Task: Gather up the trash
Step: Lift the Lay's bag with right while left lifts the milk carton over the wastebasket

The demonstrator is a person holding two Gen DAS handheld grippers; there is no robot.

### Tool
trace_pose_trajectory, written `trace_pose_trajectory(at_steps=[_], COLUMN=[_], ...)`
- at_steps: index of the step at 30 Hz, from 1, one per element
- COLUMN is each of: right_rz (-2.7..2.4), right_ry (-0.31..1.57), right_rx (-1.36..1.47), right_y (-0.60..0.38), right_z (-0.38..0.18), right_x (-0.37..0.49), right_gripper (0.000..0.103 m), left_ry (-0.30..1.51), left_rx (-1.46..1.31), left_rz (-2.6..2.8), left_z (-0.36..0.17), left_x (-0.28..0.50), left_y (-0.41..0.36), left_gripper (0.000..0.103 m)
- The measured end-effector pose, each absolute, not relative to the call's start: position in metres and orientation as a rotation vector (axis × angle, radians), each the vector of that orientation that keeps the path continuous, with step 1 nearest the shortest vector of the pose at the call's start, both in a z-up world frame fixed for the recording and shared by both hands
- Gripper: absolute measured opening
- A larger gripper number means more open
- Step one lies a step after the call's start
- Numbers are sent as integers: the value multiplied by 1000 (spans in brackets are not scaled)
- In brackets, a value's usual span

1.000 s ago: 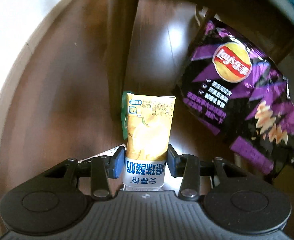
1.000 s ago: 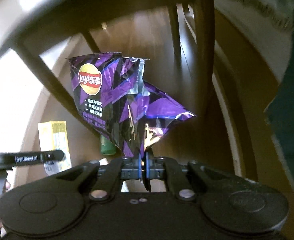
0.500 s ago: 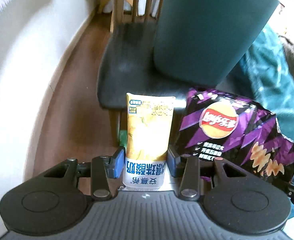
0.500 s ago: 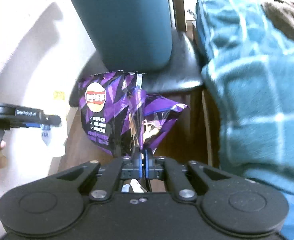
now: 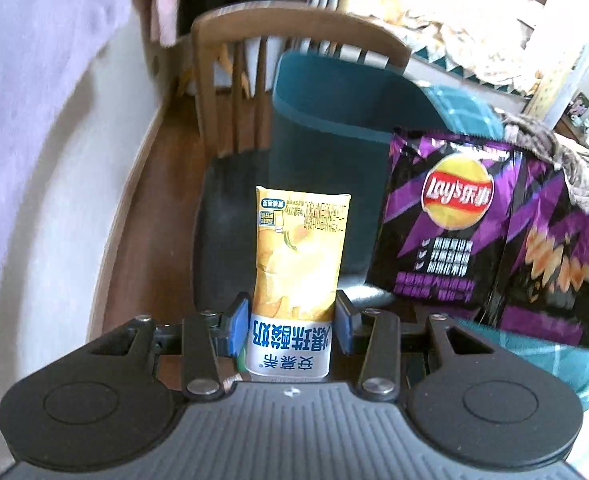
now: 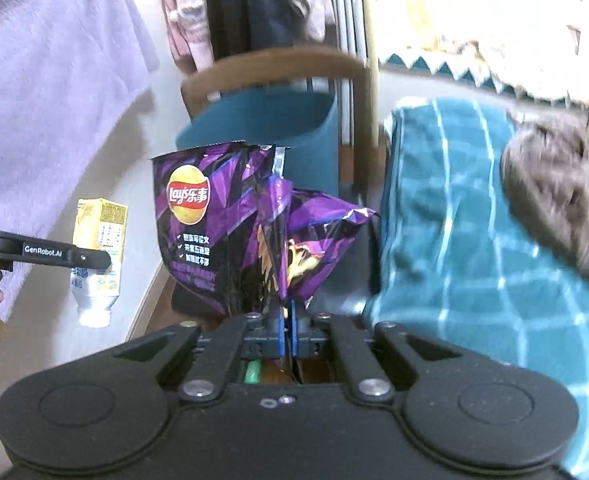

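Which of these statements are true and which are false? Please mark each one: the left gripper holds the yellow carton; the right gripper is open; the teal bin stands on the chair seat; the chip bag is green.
1. The left gripper holds the yellow carton. True.
2. The right gripper is open. False: it is shut on the chip bag.
3. The teal bin stands on the chair seat. True.
4. The chip bag is green. False: it is purple and black.
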State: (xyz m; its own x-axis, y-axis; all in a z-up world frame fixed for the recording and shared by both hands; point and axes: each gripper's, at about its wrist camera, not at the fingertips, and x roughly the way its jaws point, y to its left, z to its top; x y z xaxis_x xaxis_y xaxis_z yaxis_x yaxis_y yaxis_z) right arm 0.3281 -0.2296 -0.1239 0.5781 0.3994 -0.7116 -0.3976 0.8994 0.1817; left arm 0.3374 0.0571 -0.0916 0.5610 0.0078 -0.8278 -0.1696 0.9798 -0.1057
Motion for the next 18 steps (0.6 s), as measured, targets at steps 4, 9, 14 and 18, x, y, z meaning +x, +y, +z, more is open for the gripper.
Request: trace_pose_trajectory(at_steps=[4, 9, 14, 18], right_rz=[443, 422, 403, 404], right_ry=[764, 716, 706, 720], right_rx=[-39, -62, -111, -184], right_y=[-231, -224, -208, -188], right_z=[-85, -44, -32, -35], right_x=[352, 381, 424, 450], right_gripper=[3, 3, 3, 3], left_ry=[938, 887, 840, 830], left_rx=[-155, -145, -92, -58], left_rz=[86, 83, 98, 106], left_z=[-61, -24, -6, -6], left_x=[363, 404, 444, 468], left_y=[48, 40, 34, 28], left_gripper=[42, 42, 41, 41])
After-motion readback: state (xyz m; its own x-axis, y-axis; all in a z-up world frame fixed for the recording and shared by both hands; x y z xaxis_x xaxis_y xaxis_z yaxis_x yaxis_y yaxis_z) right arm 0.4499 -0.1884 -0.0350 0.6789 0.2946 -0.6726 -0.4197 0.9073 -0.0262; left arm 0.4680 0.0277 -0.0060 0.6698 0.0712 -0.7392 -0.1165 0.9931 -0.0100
